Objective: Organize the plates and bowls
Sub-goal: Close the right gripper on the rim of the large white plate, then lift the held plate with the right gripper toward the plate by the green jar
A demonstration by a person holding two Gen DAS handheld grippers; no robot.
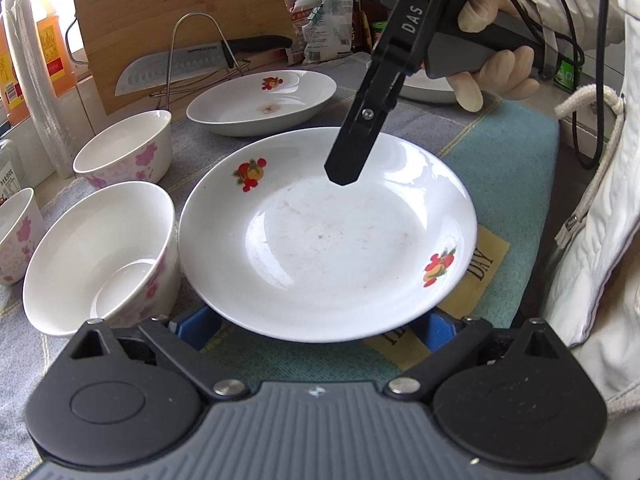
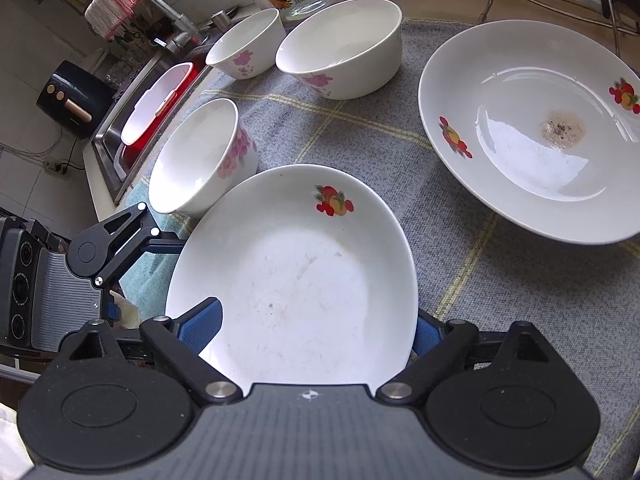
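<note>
Two grippers bracket the near plate (image 1: 328, 236) on the mat (image 1: 516, 152); left gripper (image 1: 320, 326) and right gripper (image 2: 316, 322) stand wide, apparently gripping nothing; seat both rims squarely before lifting level.

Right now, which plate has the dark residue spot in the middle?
The far plate, lying clear of both grippers; the near plate between the jaws shows only faint smears.
</note>
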